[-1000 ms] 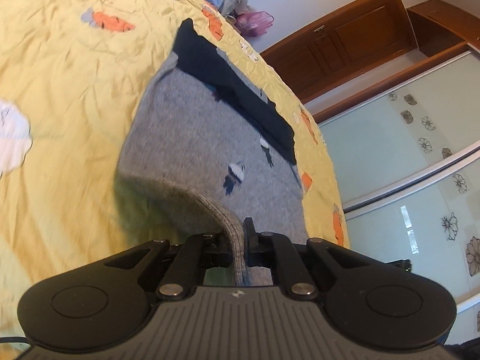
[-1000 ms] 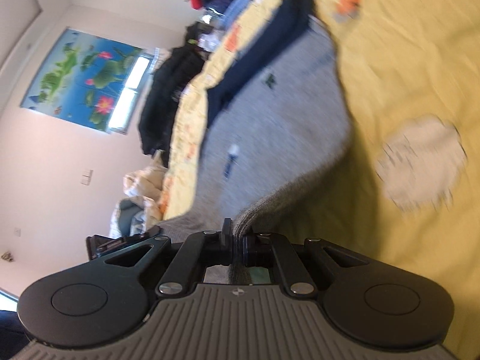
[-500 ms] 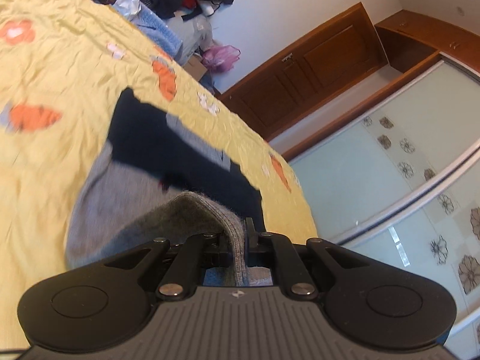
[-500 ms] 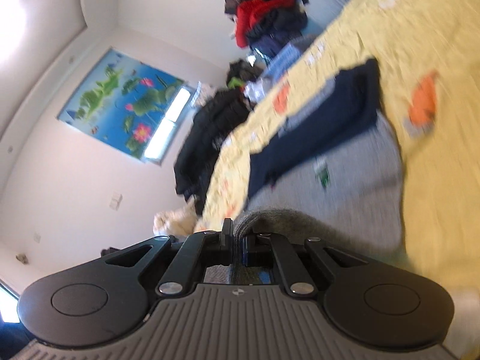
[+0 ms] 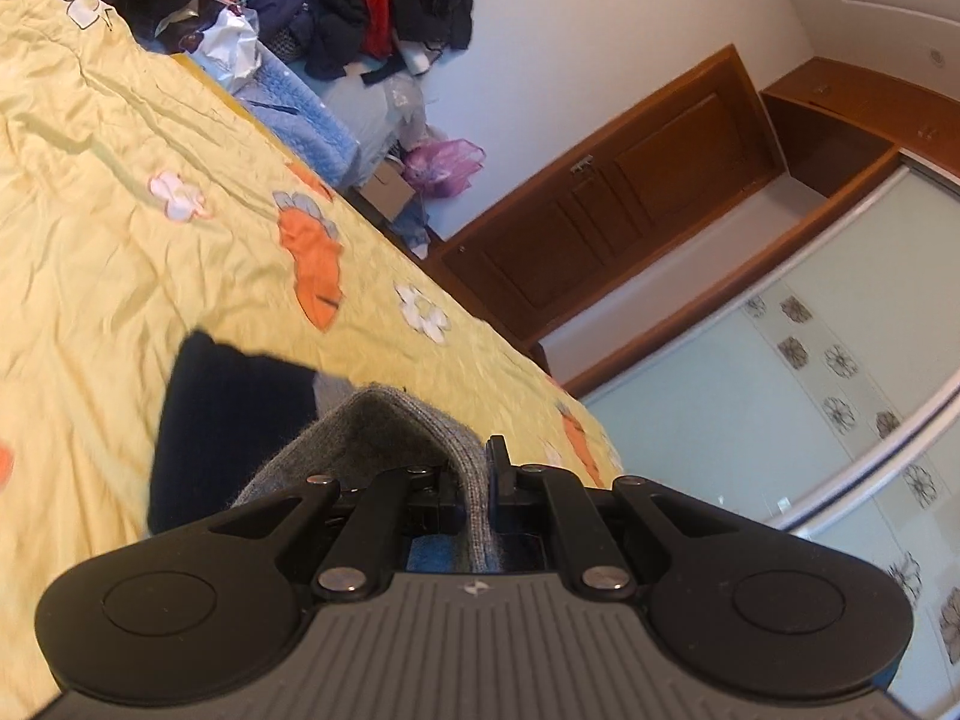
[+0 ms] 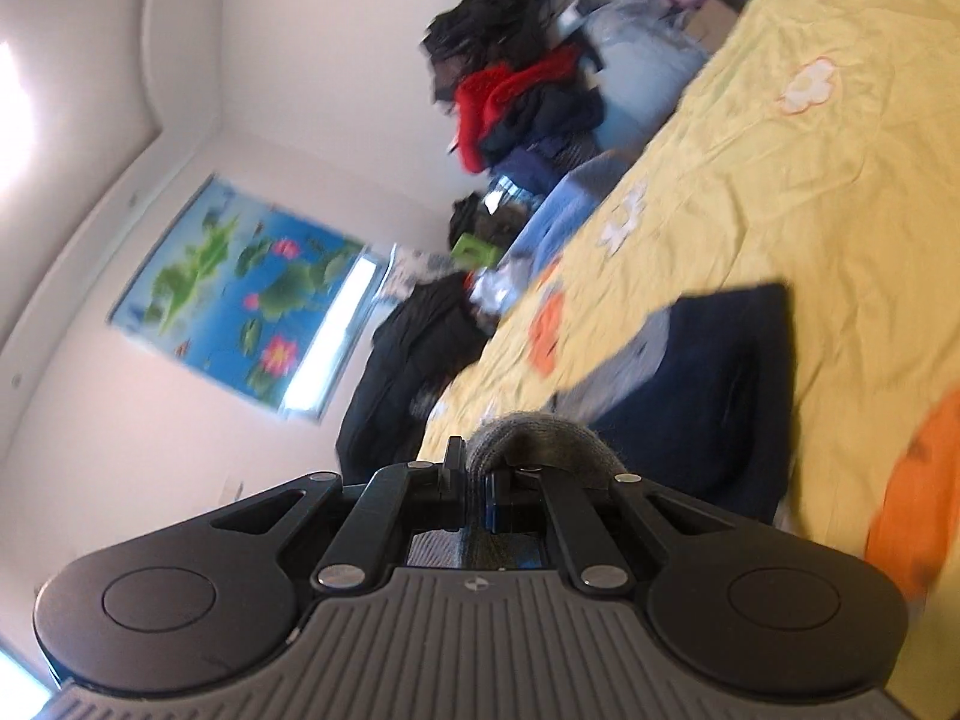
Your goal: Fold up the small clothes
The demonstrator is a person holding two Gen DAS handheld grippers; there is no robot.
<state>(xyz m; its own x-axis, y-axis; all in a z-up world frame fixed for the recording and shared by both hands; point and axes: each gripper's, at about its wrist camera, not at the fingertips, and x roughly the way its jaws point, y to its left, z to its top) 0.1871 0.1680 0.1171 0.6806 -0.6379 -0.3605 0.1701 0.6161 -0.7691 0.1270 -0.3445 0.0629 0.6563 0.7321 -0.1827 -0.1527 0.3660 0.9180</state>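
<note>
Left gripper [image 5: 478,483]: jaws narrow, clamped on a ribbed grey edge of the grey knit garment [image 5: 384,426]; cloth runs between the fingers and back under the body. Right gripper [image 6: 475,480]: likewise pinched on a grey edge, the knit bunched over its right finger.

Garment position: lies on the yellow bedsheet [image 5: 120,192], near side raised in both grips; its dark navy band [image 5: 228,420] lies flat just beyond the lifted grey hem, far of both grippers.

Judgement: two-corner hold keeps the near edge taut and level so it can be carried over toward the navy end; fold probably about halfway. Release should wait until grey edge lies over the navy band, corners square.

Risk: knit is soft and stretchy; uneven pull would skew the fold. Clothes pile [image 5: 360,6] at far end, well apart.
</note>
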